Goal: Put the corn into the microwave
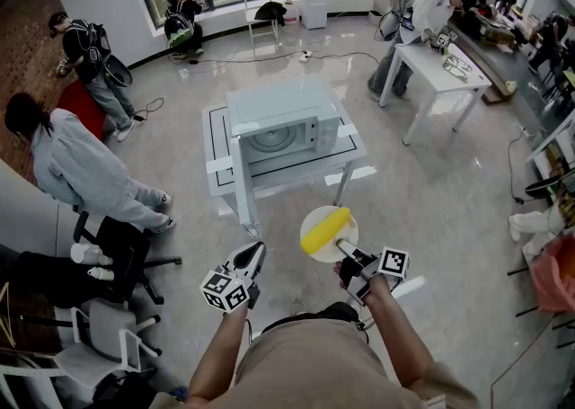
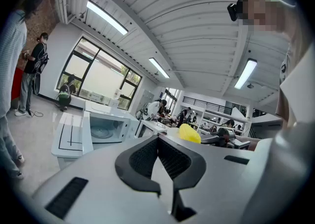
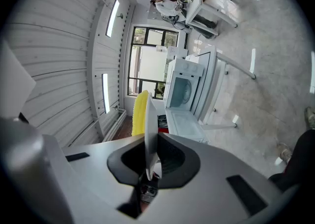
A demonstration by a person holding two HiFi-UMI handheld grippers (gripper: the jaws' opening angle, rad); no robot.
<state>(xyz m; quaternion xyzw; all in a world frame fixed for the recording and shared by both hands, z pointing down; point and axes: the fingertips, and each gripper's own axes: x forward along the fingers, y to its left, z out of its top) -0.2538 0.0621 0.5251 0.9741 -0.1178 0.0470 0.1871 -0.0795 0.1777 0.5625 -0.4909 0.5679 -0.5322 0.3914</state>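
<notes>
A yellow corn cob (image 1: 324, 229) lies on a round white plate (image 1: 337, 251). My right gripper (image 1: 348, 253) is shut on the plate's near rim and holds it in the air, in front of a white microwave (image 1: 283, 124). The microwave stands on a small white table (image 1: 346, 148). Its door (image 1: 241, 184) is swung open to the left, showing the turntable. In the right gripper view the plate (image 3: 149, 134) shows edge-on between the jaws, with the corn (image 3: 140, 114) beside it. My left gripper (image 1: 254, 259) is shut and empty, left of the plate. It faces the microwave (image 2: 106, 129).
Two people stand at the left, one close by a black office chair (image 1: 126, 254). A white work table (image 1: 440, 70) with a person at it is at the back right. Cables lie on the floor beyond the microwave table. A white chair (image 1: 108, 335) is at the lower left.
</notes>
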